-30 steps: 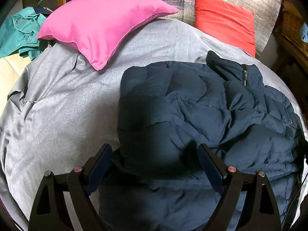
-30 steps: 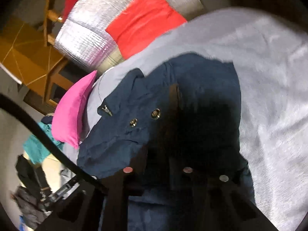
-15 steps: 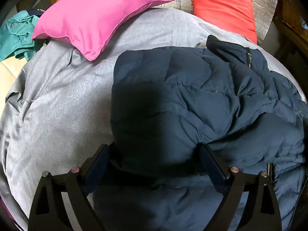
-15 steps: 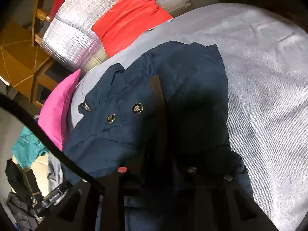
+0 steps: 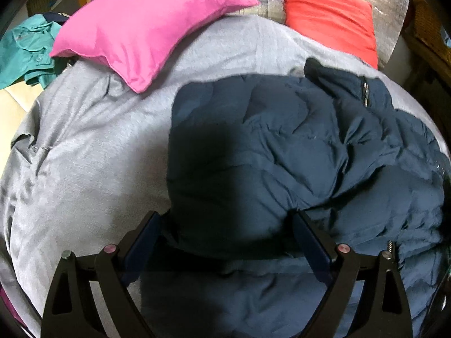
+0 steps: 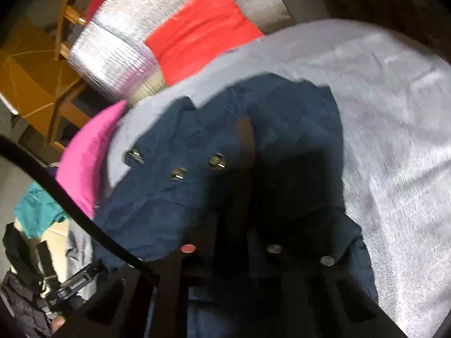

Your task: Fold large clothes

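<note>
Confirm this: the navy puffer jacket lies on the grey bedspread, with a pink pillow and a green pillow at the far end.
One thing is wrong: the second pillow is red, not green. The left wrist view shows it beside the pink pillow at the far end. The navy puffer jacket does lie on the grey bedspread.

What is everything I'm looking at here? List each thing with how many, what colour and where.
jacket: one, navy, puffy, lying on the grey cover, right of centre in the left wrist view
snap buttons: three, metal, on the jacket's front in the right wrist view
grey cover: one, spread under the jacket
pink pillow: one, far left of the cover
red pillow: one, at the far edge
silver padded sheet: one, behind the red pillow
teal garment: one, off the cover's left edge
wooden furniture: yellow-brown, behind the bed
left gripper: one, black, jaws wide, jacket bulging between them
right gripper: one, black, shut; jacket fabric around it, grip unclear
</note>
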Available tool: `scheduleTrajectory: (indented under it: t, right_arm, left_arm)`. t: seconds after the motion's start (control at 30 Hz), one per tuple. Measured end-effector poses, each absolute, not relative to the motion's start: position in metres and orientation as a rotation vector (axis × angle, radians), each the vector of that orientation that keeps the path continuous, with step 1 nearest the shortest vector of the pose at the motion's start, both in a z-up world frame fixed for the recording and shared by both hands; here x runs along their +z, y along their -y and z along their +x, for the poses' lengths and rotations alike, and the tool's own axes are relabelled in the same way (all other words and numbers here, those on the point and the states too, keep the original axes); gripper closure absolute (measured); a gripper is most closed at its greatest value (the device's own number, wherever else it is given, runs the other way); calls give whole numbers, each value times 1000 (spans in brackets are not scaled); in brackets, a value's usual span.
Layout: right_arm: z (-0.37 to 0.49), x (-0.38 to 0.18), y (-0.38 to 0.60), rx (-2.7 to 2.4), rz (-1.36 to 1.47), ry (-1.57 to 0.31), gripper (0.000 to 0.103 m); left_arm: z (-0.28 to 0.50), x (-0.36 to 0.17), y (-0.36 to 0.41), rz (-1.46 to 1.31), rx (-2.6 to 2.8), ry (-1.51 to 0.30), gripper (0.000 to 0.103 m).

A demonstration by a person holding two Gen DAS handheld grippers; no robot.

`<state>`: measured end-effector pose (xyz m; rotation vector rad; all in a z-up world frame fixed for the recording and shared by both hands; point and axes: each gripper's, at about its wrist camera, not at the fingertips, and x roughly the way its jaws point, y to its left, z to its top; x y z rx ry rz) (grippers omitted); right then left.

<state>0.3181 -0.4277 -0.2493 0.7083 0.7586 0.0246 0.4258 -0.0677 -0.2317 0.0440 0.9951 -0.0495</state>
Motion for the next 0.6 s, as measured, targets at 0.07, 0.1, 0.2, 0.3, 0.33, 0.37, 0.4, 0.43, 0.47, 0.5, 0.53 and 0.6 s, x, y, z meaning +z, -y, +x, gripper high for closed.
scheduleTrajectory:
  t: [0.07, 0.1, 0.2, 0.3, 0.33, 0.37, 0.4, 0.43, 0.47, 0.5, 0.53, 0.6]
  right_arm:
    - [312, -237, 427, 31, 691, -710, 90]
    - [309, -230, 426, 30, 683, -684, 91]
    - [296, -211, 426, 23, 658, -609, 92]
    - [287, -204, 428, 22, 658, -578, 93]
    - [288, -205, 428, 18, 652, -591, 93]
    - [289, -209, 428, 10, 649, -605, 93]
    - [291, -214, 429, -1, 651, -625, 93]
    - [293, -218, 430, -7, 658, -641, 93]
    - [294, -222, 432, -14, 672, -654, 93]
    - [294, -223, 435, -13, 685, -656, 94]
    - [292, -223, 436, -8, 690, -650, 94]
    - [288, -217, 434, -9, 660, -634, 94]
  left_arm:
    - [423, -224, 66, 45, -41, -963, 9]
    - [421, -218, 65, 44, -34, -938, 9]
    - [416, -205, 63, 38, -30, -878, 9]
    - [417, -210, 67, 48, -44, -898, 9]
    - [419, -214, 69, 57, -45, -914, 9]
    - [422, -218, 69, 69, -46, -933, 9]
    - [424, -225, 72, 89, -46, -960, 9]
    - [423, -227, 72, 101, -47, -970, 9]
    - [423, -228, 73, 112, -46, -970, 9]
    - [422, -226, 74, 114, -46, -961, 9]
    - [421, -224, 74, 113, -48, -950, 9]
    - [419, -219, 71, 100, -46, -927, 9]
